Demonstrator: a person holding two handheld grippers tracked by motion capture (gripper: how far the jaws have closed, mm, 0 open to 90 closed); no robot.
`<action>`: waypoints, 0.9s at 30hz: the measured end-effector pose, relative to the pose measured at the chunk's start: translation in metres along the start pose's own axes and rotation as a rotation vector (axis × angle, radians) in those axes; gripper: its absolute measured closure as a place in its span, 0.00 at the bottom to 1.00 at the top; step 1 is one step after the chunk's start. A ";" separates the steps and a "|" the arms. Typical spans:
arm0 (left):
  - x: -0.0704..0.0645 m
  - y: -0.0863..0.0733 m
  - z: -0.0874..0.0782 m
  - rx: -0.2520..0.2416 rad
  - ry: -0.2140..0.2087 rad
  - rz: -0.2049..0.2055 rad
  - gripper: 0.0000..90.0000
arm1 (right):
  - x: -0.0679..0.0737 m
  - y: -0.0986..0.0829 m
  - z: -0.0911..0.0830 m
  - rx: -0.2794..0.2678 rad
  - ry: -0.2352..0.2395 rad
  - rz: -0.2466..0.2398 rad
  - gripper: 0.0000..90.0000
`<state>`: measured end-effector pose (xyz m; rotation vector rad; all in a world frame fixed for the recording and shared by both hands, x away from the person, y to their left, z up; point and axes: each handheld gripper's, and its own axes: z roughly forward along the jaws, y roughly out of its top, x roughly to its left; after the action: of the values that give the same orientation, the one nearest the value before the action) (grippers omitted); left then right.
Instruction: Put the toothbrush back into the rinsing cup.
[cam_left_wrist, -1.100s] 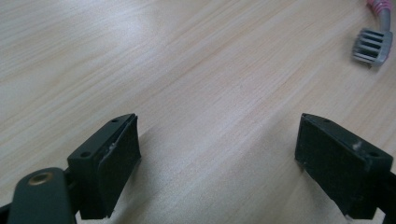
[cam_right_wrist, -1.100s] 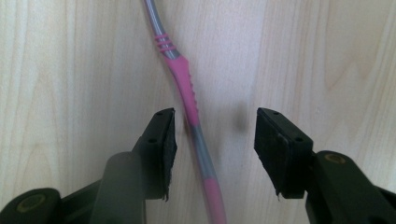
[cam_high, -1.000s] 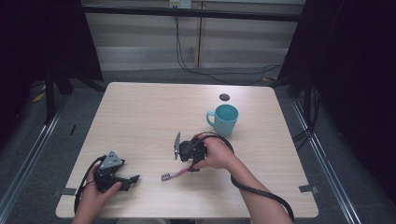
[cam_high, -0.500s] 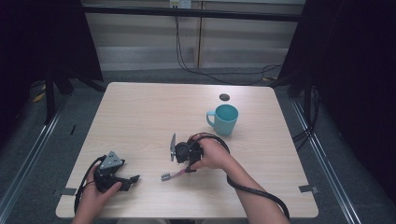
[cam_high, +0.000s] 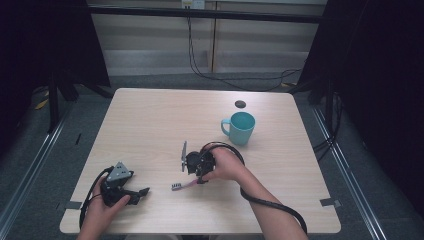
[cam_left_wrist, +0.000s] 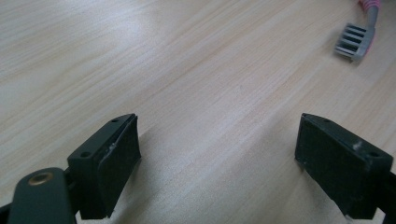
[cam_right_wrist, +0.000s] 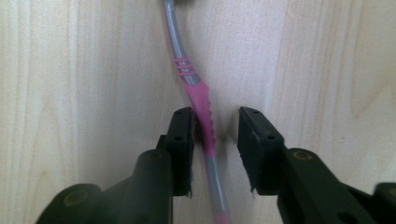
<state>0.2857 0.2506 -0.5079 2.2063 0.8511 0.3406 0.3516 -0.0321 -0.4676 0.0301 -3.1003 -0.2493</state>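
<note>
Right gripper view: right tongs (cam_right_wrist: 215, 154) straddle slim pink-and-grey ribbed toothbrush (cam_right_wrist: 201, 112), jaws narrowed, seemingly not yet pinching | toothbrush lies flat on pale wood-grain surface (cam_high: 150, 125) | left tongs (cam_left_wrist: 217, 163) gape wide over bare wood, bristle head nearby | glossy teal mug (cam_high: 240, 128) stands apart

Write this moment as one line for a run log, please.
right gripper: jaws astride toothbrush handle, gap on one side, not yet clamped | left gripper: open, empty, low over table | cup: upright, apart
</note>
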 end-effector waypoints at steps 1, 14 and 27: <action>0.000 0.000 0.000 0.000 0.000 0.000 0.15 | 0.000 0.000 0.000 0.002 0.007 -0.001 0.79; 0.000 0.000 0.000 -0.002 0.000 -0.003 0.15 | 0.000 -0.003 -0.001 0.002 0.028 0.017 0.92; 0.000 0.000 0.000 -0.002 0.000 -0.004 0.15 | -0.002 -0.013 -0.020 -0.110 -0.012 0.098 0.93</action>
<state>0.2855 0.2503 -0.5081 2.2020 0.8549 0.3398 0.3543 -0.0486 -0.4497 -0.1253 -3.0833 -0.4174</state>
